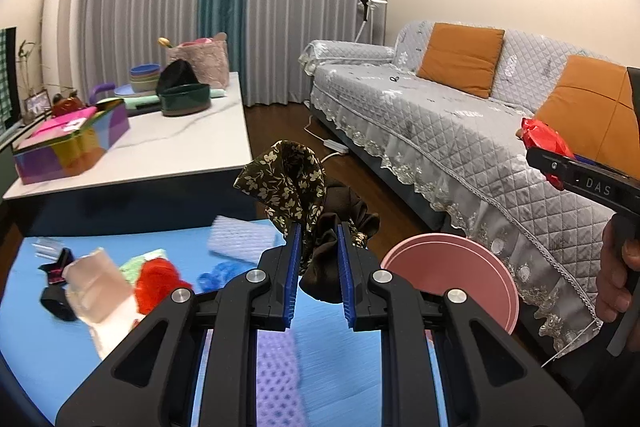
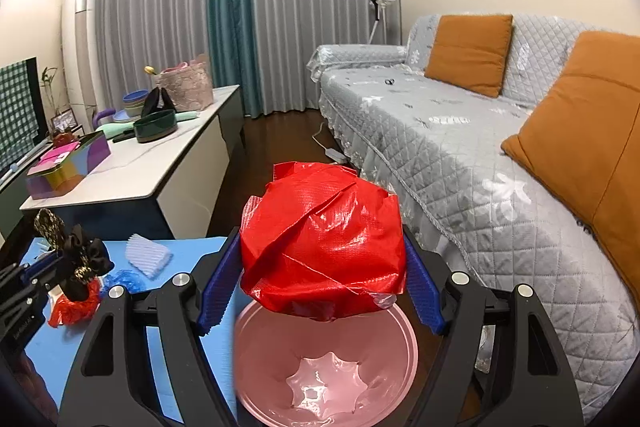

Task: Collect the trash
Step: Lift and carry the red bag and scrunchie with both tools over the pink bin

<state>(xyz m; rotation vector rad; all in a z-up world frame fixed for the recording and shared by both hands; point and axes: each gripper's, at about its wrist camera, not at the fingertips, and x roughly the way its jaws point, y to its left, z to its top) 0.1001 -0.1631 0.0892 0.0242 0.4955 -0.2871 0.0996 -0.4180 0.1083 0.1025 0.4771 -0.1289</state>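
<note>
My left gripper (image 1: 318,227) is shut on a brown floral cloth scrunchie (image 1: 288,179) and holds it above the blue mat (image 1: 48,339). It also shows in the right wrist view (image 2: 76,259). My right gripper (image 2: 324,259) is shut on a crumpled red plastic wrapper (image 2: 324,247), held right above the open pink bin (image 2: 324,367). In the left wrist view the red wrapper (image 1: 544,139) sits at the far right, and the pink bin (image 1: 460,275) stands right of the mat.
Loose items lie on the mat: a red net (image 1: 158,283), a blue plastic scrap (image 1: 216,273), a white foam sleeve (image 1: 244,239), a purple foam net (image 1: 278,375). A white coffee table (image 1: 180,147) stands behind. A grey sofa (image 1: 460,131) runs along the right.
</note>
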